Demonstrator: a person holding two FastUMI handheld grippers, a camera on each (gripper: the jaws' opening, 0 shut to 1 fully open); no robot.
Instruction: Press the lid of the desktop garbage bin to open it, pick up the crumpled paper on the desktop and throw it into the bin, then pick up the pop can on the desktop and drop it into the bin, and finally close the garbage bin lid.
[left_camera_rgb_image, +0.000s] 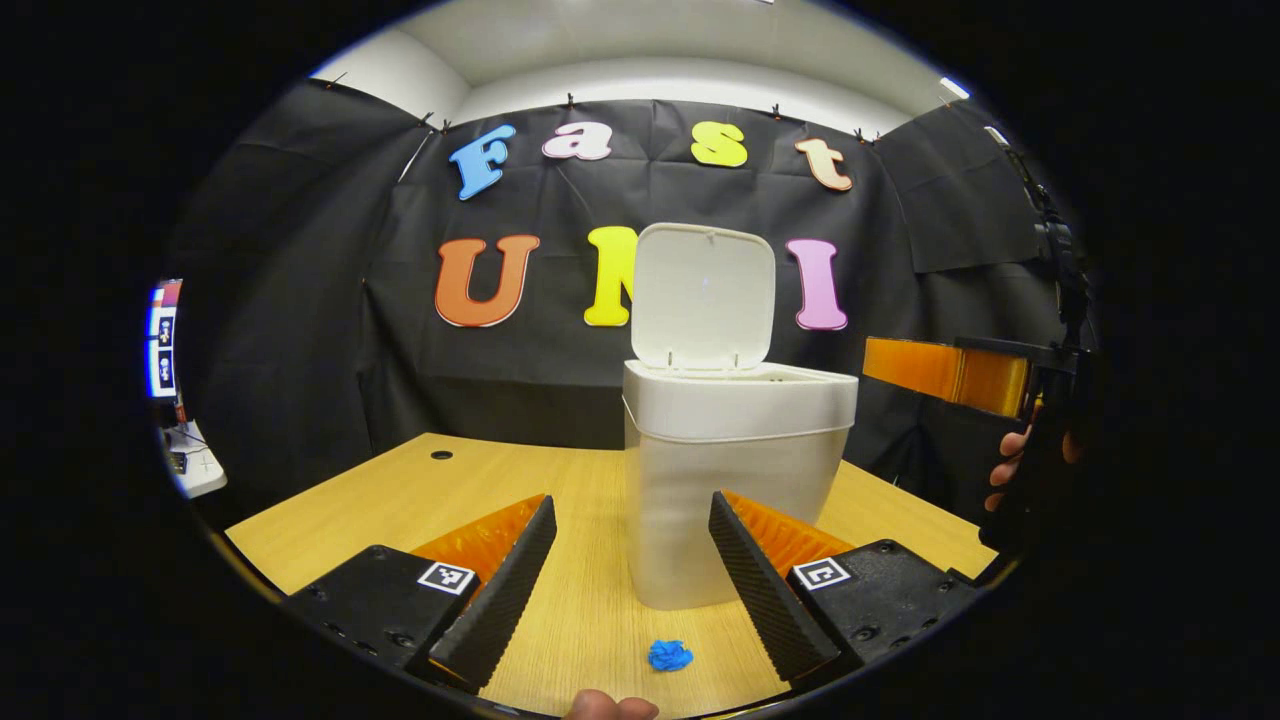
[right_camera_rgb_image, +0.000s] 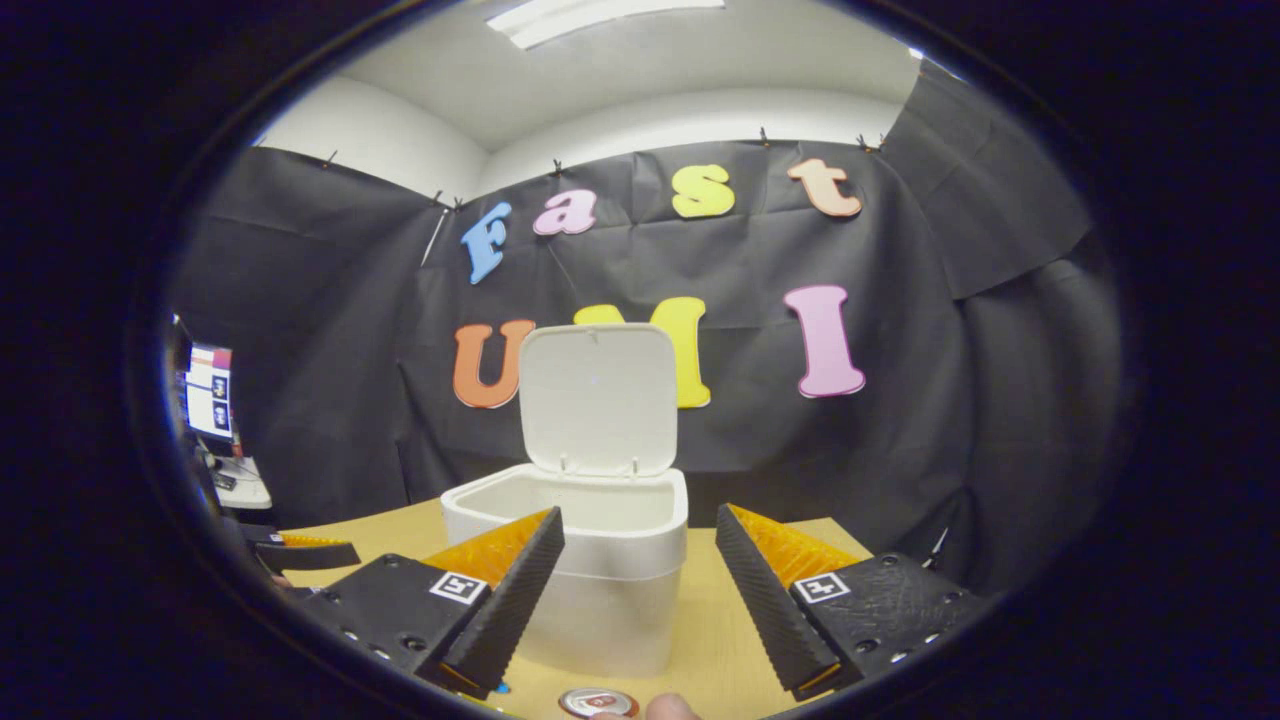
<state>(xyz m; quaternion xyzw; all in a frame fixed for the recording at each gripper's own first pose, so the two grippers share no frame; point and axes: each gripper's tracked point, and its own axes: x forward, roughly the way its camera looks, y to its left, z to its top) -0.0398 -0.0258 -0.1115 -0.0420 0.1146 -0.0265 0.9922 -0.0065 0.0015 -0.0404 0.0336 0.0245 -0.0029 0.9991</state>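
On the wooden desk (left_camera_rgb_image: 380, 500) in the left gripper view, the white bin (left_camera_rgb_image: 735, 470) stands ahead of me with its lid (left_camera_rgb_image: 703, 298) tipped up and open. My left gripper (left_camera_rgb_image: 632, 560) is released, jaws spread and empty. The blue crumpled paper (left_camera_rgb_image: 669, 655) lies near, between my fingers. My right gripper (left_camera_rgb_image: 950, 372) hangs at the far right, held by a hand (left_camera_rgb_image: 1010, 458).

From the right gripper view, my right gripper (right_camera_rgb_image: 640, 590) is released too, above the bin (right_camera_rgb_image: 590, 590). The can (right_camera_rgb_image: 598, 703) top sits at the near edge.

Recording booth: black cloth wall (left_camera_rgb_image: 300, 330), wooden desk (left_camera_rgb_image: 400, 500).
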